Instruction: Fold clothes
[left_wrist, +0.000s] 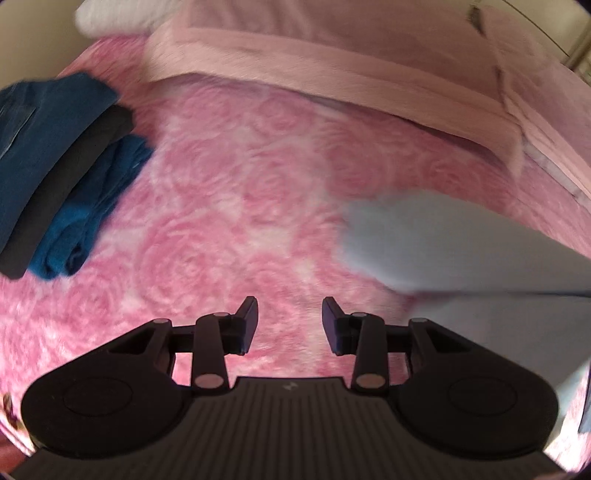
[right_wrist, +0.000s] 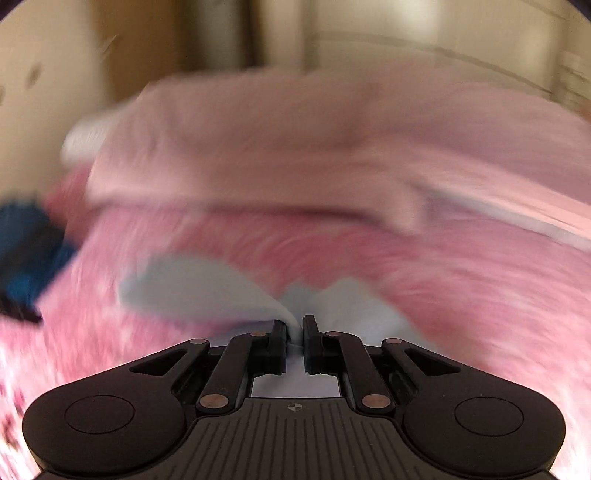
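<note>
Left gripper (left_wrist: 290, 325): fingers apart, empty, above the pink rose-patterned blanket (left_wrist: 236, 206).
Right gripper (right_wrist: 294, 332): fingers clamped on the pale blue cloth garment (right_wrist: 192, 288).
Folded dark blue and black clothes pile (left_wrist: 62, 166): lay on blanket, far left.

Open pink bedspread (left_wrist: 236, 206) ahead, folded stack (left_wrist: 62, 166) left, pale-blue garment (left_wrist: 461, 251) right, quilt (left_wrist: 332, 55) behind.

Left gripper (left_wrist: 290, 325): matte black, two round side housings, ribbed centre plate with small pale logo, copper-coloured pivot pins. Right gripper (right_wrist: 294, 332): same build, crosshair mark on ribbed plate.
</note>
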